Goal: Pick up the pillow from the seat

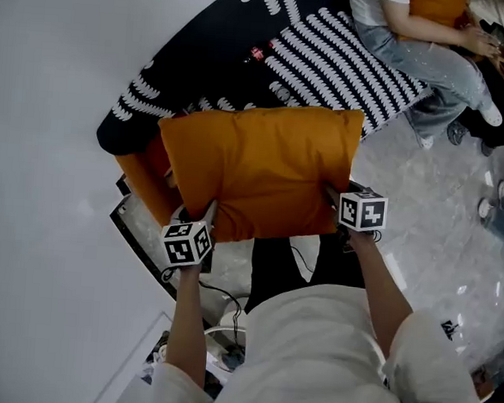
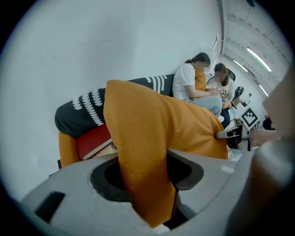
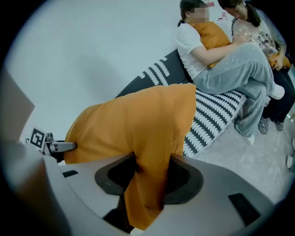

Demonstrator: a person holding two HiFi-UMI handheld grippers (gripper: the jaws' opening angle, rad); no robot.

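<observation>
Hanging in front of the black-and-white patterned seat [image 1: 330, 64], the orange pillow [image 1: 263, 167] was held up by its two near corners. The left tongs [image 2: 146, 182] were clamped, partly closed, on one corner's bunched fabric; the right tongs [image 3: 150, 179] gripped the other likewise.
</observation>
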